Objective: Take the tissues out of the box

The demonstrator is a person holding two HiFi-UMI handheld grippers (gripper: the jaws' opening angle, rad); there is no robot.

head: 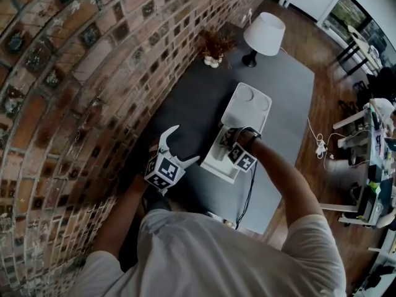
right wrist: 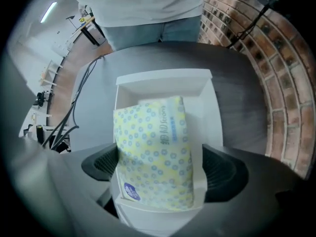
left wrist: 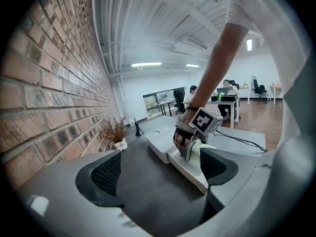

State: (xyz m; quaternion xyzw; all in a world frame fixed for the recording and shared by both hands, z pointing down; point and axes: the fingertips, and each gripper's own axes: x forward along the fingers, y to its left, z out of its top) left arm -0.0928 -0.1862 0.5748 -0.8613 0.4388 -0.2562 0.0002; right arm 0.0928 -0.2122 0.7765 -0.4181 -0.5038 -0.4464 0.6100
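A white box [head: 216,166] lies open on the dark table, its lid [head: 247,107] folded away to the far side. Inside it rests a tissue pack [right wrist: 153,152] with a yellow-and-blue dotted wrapper; its near end overlaps the box [right wrist: 163,83] rim. My right gripper [right wrist: 162,164] is open, one jaw on each side of the pack and box walls. From the left gripper view, the right gripper [left wrist: 190,142] points down into the box [left wrist: 187,169] onto the pale pack [left wrist: 201,151]. My left gripper [head: 185,144] hovers open and empty left of the box, above the bare tabletop [left wrist: 148,181].
A brick wall [head: 74,73] runs along the table's left side. At the far end stand a white lamp [head: 263,33] and a dried plant in a small vase [head: 213,48]. Cables [head: 318,147] lie on the wooden floor, with office desks [head: 371,141] to the right.
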